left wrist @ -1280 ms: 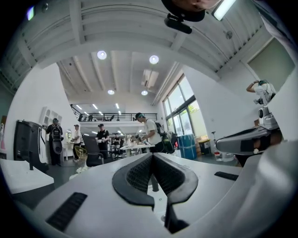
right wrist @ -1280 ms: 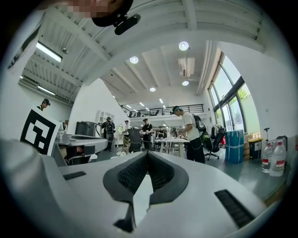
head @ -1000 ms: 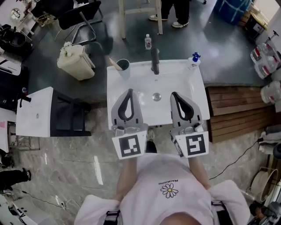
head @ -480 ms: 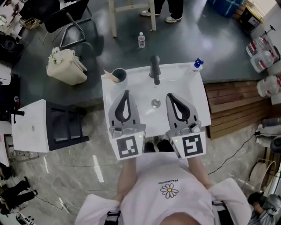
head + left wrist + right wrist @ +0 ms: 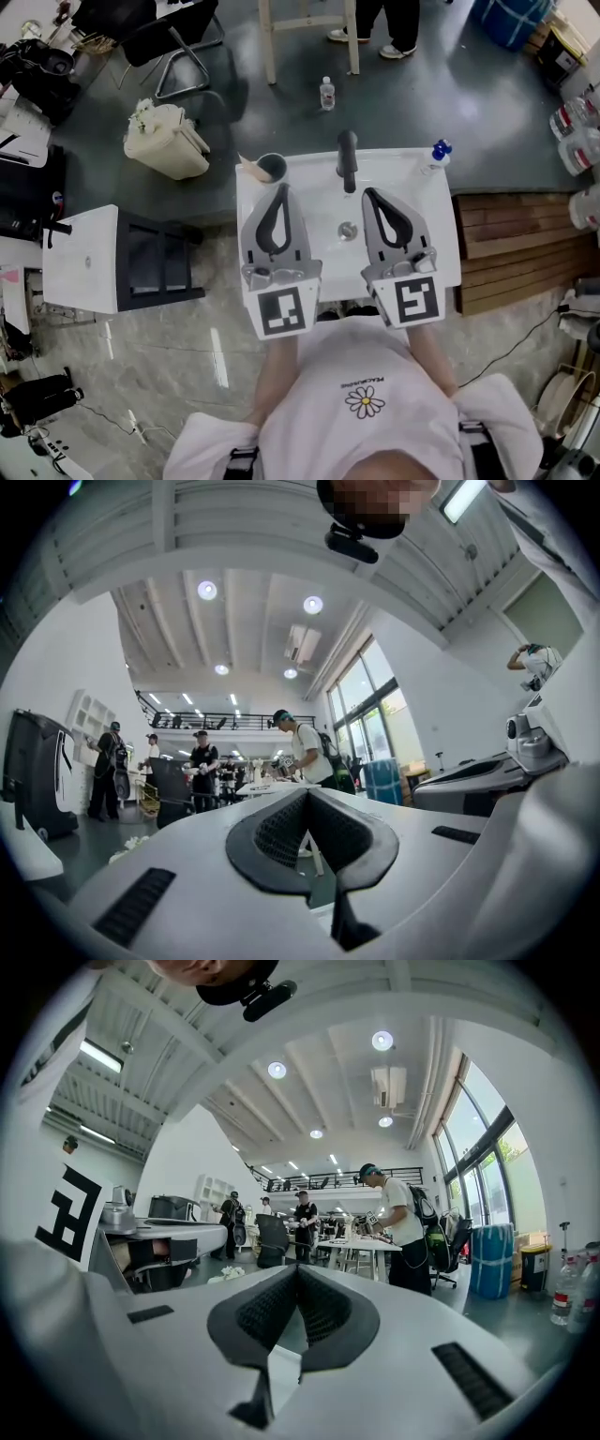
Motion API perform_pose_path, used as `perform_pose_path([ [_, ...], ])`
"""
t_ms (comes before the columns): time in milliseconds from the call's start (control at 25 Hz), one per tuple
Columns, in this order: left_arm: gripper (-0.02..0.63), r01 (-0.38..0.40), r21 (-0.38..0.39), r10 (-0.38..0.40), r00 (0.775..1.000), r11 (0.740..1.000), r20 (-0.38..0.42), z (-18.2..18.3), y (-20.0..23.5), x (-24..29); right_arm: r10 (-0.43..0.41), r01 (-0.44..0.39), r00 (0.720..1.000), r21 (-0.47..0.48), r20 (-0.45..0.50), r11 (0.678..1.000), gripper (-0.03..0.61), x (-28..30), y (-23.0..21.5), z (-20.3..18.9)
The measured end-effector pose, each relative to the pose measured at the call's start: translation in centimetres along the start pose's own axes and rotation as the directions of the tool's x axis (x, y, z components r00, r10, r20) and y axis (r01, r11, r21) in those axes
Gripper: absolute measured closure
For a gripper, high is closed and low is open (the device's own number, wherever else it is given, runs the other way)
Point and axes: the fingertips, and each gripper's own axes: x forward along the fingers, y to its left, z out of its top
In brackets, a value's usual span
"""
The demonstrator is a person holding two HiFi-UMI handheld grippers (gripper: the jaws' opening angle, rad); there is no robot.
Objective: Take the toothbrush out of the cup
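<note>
Left gripper (image 5: 279,192) jaws closed together, empty, near cup (image 5: 273,167) holding toothbrush (image 5: 249,165) on sink (image 5: 441,225) corner, right gripper (image 5: 371,195) likewise closed, empty, near faucet (image 5: 348,161)

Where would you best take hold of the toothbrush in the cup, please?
Grip the toothbrush by its exposed end, which leans out over the left rim of the cup; the rest is hidden inside. Come from above with the nearer left hand-held gripper.

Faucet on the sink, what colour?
The faucet is black; the head view shows it best.
</note>
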Motion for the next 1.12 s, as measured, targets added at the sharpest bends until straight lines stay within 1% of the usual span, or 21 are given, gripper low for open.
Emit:
perform_pose_path([
  [280, 0.598, -0.039, 0.015, 0.039, 0.999, 0.999, -0.014, -0.2, 0.9, 0.6, 0.025, -0.024, 1.000, 0.026, -0.012, 0.999, 0.566, 0.7, -0.5, -0.9],
  [400, 0.598, -0.052, 0.023, 0.053, 0.998, 0.998, -0.017, -0.3, 1.1, 0.6, 0.060, -0.060, 0.998, 0.034, 0.000, 0.998, 0.566, 1.1, -0.3, -0.9],
  [600, 0.598, -0.092, 0.033, 0.093, 0.996, 0.995, -0.015, -0.3, 1.9, 0.2, 0.115, -0.115, 0.992, -0.011, 0.042, 0.993, 0.565, 3.7, 0.7, 0.8],
  [640, 0.598, -0.103, 0.034, 0.104, 0.994, 0.994, -0.015, -0.2, 2.2, 0.1, 0.143, -0.142, 0.989, -0.020, 0.047, 0.990, 0.565, 4.3, 1.1, 1.1],
  [760, 0.598, -0.141, 0.044, 0.142, 0.990, 0.989, -0.016, -0.2, 3.0, -0.3, 0.230, -0.227, 0.972, -0.064, 0.041, 0.972, 0.517, 6.3, 2.7, 1.5],
  [880, 0.598, -0.178, 0.048, 0.179, 0.984, 0.983, -0.023, -0.5, 3.8, -0.9, 0.284, -0.281, 0.959, -0.090, 0.015, 0.955, 0.483, 8.2, 4.2, 1.0],
  [1000, 0.598, -0.217, 0.053, 0.219, 0.975, 0.975, -0.038, -1.0, 4.9, -1.7, 0.333, -0.333, 0.943, -0.088, -0.020, 0.939, 0.459, 9.9, 6.2, -0.1],
  [1120, 0.598, -0.263, 0.056, 0.266, 0.962, 0.963, -0.059, -1.6, 6.0, -2.5, 0.369, -0.371, 0.928, -0.046, -0.042, 0.927, 0.454, 11.5, 8.5, -1.5],
])
